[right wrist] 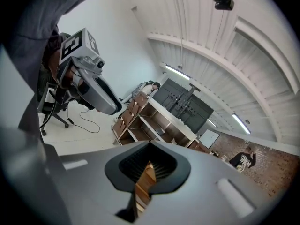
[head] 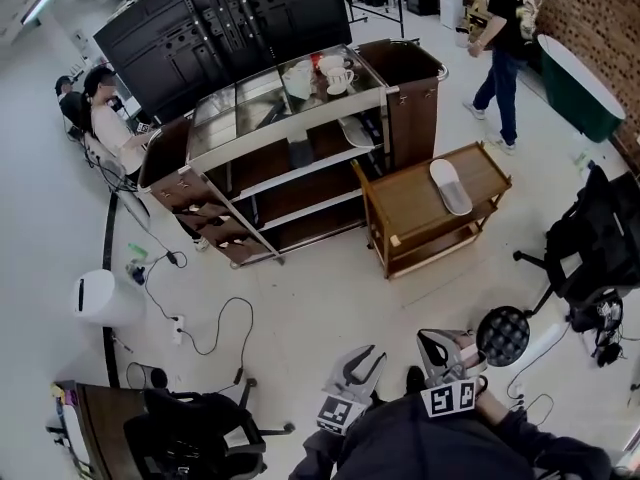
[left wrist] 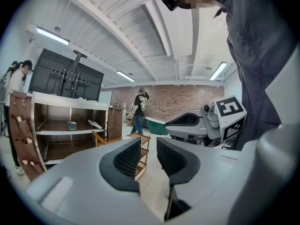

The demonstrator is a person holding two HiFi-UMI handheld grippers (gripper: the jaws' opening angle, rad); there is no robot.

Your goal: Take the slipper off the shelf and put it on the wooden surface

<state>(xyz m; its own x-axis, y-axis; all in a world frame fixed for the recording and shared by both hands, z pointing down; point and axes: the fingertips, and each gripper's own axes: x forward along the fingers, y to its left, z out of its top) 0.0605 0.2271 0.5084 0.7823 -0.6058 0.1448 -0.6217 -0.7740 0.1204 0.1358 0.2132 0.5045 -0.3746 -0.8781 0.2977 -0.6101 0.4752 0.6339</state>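
One white slipper [head: 450, 186] lies flat on the top of the wooden cart [head: 400, 203]. A second light slipper [head: 357, 131] rests on an upper shelf of the dark shelf unit [head: 262, 180]; in the left gripper view this slipper [left wrist: 95, 124] shows on the shelf at the left. Both grippers hang low near my body, far from the cart. My left gripper [head: 365, 358] [left wrist: 149, 156] is open with nothing between its pads. My right gripper [head: 432, 343] [right wrist: 150, 165] is shut and holds nothing.
White jugs and cups [head: 322, 74] stand on the shelf unit's top. A person [head: 505, 38] walks by a green tub [head: 580, 88] at the back right. Office chairs [head: 600, 238] [head: 190, 433], seated people [head: 100, 108], a white bin [head: 100, 298] and floor cables [head: 200, 328] surround the area.
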